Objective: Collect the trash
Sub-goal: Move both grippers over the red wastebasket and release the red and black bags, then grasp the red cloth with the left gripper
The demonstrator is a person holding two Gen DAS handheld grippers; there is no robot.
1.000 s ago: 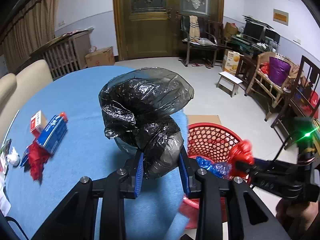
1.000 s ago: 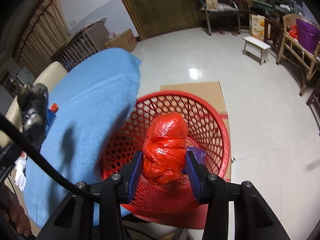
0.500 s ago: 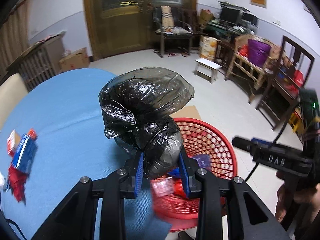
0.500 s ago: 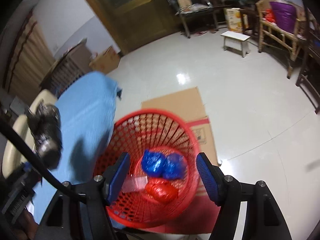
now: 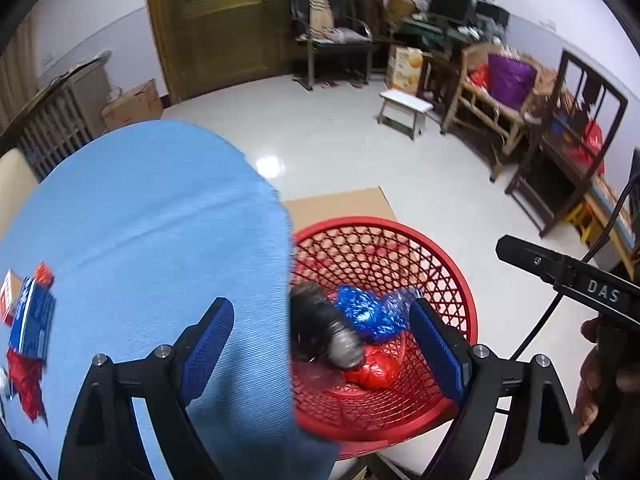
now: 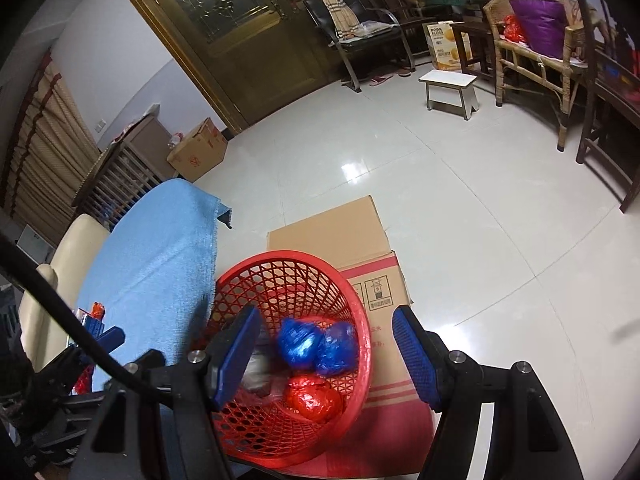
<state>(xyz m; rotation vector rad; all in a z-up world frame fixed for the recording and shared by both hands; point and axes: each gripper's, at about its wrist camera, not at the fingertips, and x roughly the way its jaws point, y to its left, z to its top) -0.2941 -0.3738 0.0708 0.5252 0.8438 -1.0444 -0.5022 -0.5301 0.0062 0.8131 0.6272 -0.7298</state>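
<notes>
Now the left hand-held gripper (image 5: 320,340) hangs over the red basket (image 5: 440,264), its jaws just sprung wide and empty; the black bag (image 5: 324,336) lies blurred inside it, beside the blue bundles (image 5: 368,314) and the red bundle (image 5: 372,372); the right hand-held gripper (image 6: 324,356) is parted too, holding nothing. What remains lies on the blue tabletop (image 5: 160,220), far to the left: a blue box (image 5: 32,328) and red scraps (image 5: 24,380); the left hand looks nearer them.
</notes>
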